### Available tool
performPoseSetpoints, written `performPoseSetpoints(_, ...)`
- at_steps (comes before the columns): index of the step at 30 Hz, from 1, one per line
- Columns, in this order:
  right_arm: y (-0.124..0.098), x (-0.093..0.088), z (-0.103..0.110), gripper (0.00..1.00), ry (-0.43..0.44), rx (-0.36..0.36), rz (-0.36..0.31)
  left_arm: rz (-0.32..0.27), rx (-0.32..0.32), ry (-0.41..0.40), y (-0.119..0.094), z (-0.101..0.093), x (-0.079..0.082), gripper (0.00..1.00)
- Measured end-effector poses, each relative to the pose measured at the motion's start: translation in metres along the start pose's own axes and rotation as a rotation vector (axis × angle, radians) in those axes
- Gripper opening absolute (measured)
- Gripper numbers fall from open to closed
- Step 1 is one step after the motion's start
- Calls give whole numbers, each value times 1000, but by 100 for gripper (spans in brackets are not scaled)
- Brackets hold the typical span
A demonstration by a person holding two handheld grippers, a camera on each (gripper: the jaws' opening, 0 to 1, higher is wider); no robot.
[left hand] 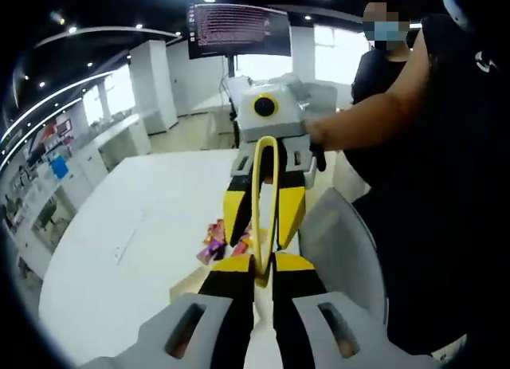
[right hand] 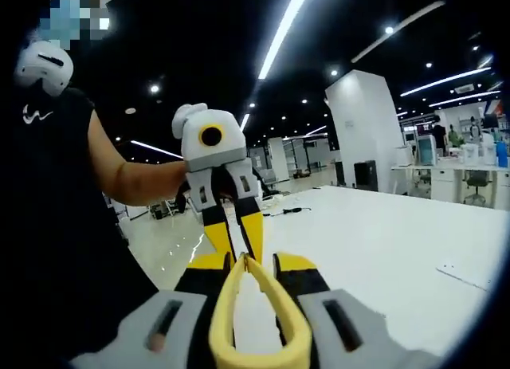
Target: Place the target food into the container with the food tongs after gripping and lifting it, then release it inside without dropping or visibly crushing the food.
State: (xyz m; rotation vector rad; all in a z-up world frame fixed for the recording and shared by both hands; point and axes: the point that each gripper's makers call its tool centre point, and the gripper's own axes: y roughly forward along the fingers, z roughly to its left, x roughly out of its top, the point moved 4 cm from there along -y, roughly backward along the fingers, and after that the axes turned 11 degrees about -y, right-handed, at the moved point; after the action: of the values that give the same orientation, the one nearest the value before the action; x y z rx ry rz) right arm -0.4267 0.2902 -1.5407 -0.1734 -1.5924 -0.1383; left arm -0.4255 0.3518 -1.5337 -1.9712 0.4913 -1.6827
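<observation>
My right gripper (right hand: pixel 259 285) clamped the looped end of the yellow food tongs (right hand: pixel 256 317), whose two arms met at a tip between the jaws of my left gripper (left hand: pixel 263 261), so both grippers held the one tool between them, facing each other above the white table (left hand: pixel 135 241). In the left gripper view the tongs (left hand: pixel 265 198) ran up to the right gripper (left hand: pixel 267 186), gripped by my bare hand (left hand: pixel 315 134). Bright wrapped food packets (left hand: pixel 213 243) lay on the table beneath the tongs. A grey container (left hand: pixel 343 241) sat beside them; I could not tell its contents.
</observation>
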Motion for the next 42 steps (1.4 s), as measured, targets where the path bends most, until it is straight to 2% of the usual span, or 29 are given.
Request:
performPoseSetpoints(2,-3,-5,-1,19,97,-15,41,2,7,11,0,2,0,3)
performPoseSetpoints(4,-6,0,-3,19,58,-24,20,-20,2,34,1,2,4,6)
performPoseSetpoints(5,-7,2,-3,19,65,-12,23,-20,-13,24,2,1,5,7)
performPoseSetpoints(7,-10,1,-2,20,31,8,55,-34,-19,27,3,2,6,13)
performPoseSetpoints(9,-13,1,-7,21,42,2,83,-76,-14,49,6,5,8,16)
performPoseSetpoints(11,-19,3,-11,22,30,-7,86,-110,-4,3,8,7,9,18)
performPoseSetpoints(15,-25,4,-19,22,27,-24,68,-175,-29,-69,10,7,13,30)
performPoseSetpoints(18,-28,8,-23,22,24,-27,49,-184,-1,-79,14,13,14,30)
performPoseSetpoints(20,-31,12,-29,23,33,-29,33,-216,7,-154,13,19,17,30)
performPoseSetpoints(22,-34,20,-34,23,59,-28,4,-252,-4,-178,10,22,21,32)
performPoseSetpoints(25,-35,28,-34,23,57,-7,-17,-272,-12,-189,7,24,26,24)
performPoseSetpoints(27,-34,30,-34,23,50,-3,-16,-289,5,-192,6,27,30,20)
performPoseSetpoints(29,-34,33,-38,23,57,-5,-38,-294,-2,-200,5,26,31,20)
performPoseSetpoints(32,-34,33,-40,23,62,19,-30,-299,12,-153,3,24,35,16)
performPoseSetpoints(33,-35,35,-40,22,63,28,-30,-294,16,-138,3,24,35,11)
performPoseSetpoints(34,-36,37,-39,21,51,45,-41,-295,10,-133,3,21,35,8)
performPoseSetpoints(35,-37,40,-39,20,-9,62,-58,-303,16,-108,3,20,36,4)
performPoseSetpoints(37,-38,40,-40,20,4,59,-48,-315,31,-100,4,19,37,1)
performPoseSetpoints(40,-39,40,-44,21,-5,46,-44,-374,48,-110,3,23,42,0)
performPoseSetpoints(41,-40,40,-44,21,5,49,-48,-410,36,-129,1,24,46,0)
performPoseSetpoints(42,-38,38,-45,21,15,49,-45,-422,25,-133,0,24,48,0)
